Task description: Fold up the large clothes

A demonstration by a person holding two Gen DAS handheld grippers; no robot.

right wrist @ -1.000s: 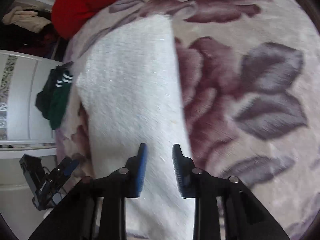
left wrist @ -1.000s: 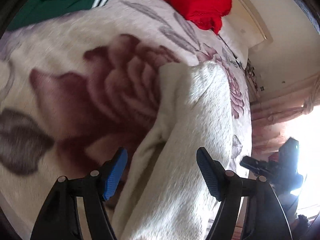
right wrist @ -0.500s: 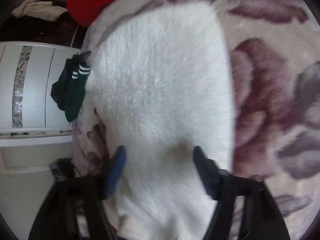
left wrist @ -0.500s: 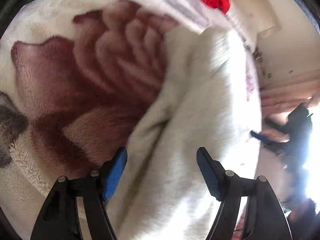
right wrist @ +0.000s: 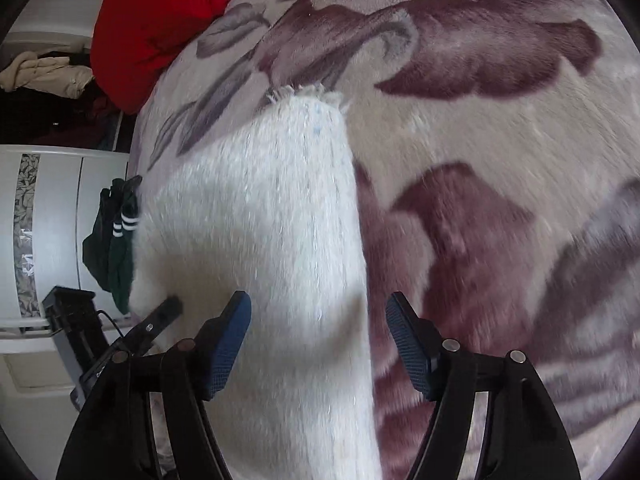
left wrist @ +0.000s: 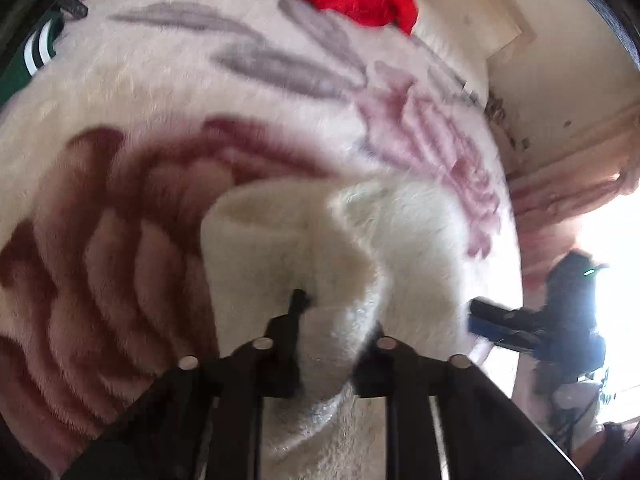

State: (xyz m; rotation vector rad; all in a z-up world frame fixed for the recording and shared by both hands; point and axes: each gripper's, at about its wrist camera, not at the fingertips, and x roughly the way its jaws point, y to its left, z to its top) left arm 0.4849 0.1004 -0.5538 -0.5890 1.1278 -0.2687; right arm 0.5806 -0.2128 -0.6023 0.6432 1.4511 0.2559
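Your left gripper is clenched on a bunched fold of the white fuzzy garment, while your right gripper is released, its blue pads spread to either side of the cloth without pinching it. The garment lies as a long narrowed strip on the floral blanket, running from 6 o'clock up toward 12 in the right view, so I judge the lengthwise fold done and the end-to-end fold left

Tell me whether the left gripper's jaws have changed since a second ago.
Yes. The left gripper has closed onto a bunched fold of the fluffy white garment; earlier its jaws stood wide apart over it on the floral plush blanket.
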